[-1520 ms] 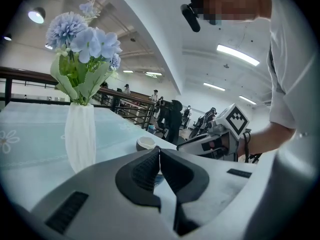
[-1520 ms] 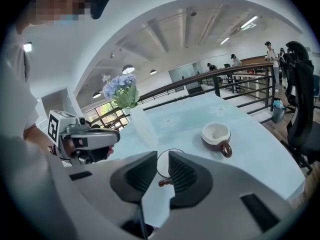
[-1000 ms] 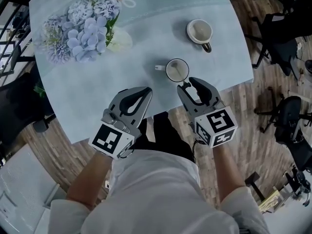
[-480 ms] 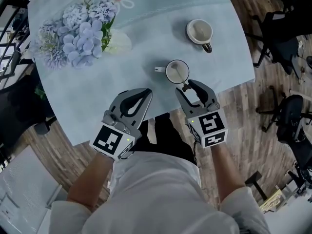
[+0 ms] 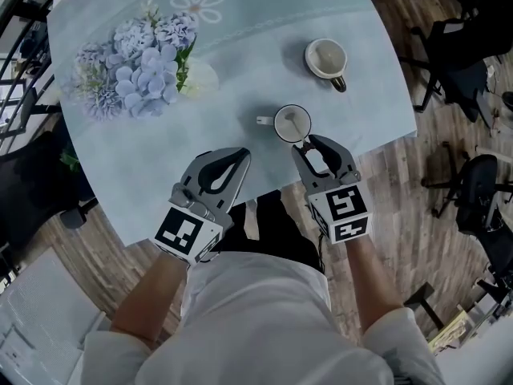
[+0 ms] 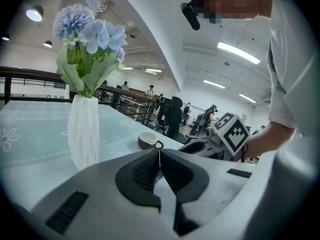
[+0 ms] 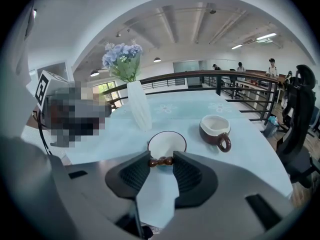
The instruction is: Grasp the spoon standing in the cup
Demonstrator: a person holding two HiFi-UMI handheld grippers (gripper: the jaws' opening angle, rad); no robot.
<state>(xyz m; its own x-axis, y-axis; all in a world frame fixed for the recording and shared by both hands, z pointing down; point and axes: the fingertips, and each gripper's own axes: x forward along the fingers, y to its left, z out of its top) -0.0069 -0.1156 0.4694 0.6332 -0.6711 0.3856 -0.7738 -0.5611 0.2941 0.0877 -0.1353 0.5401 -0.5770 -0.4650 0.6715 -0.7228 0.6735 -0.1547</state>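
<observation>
A white cup with a dark rim stands near the table's front edge, with a spoon standing in it. In the right gripper view the cup sits just beyond the jaw tips. The spoon's brown beaded handle end lies across the gap between them and touches both pads. My right gripper is at the cup's near rim, and its jaws are closing on that handle. My left gripper rests shut and holds nothing, left of the cup over the table edge; its tips meet.
A brown mug with a white inside stands behind the cup to the right. At the back left is a white vase of blue flowers. The pale blue table ends just under the grippers. Black chairs stand on the wooden floor at right.
The right gripper's rear has swung a little left, so it now points straighter at the cup; its tips stay at the near rim. The left gripper has not moved.
</observation>
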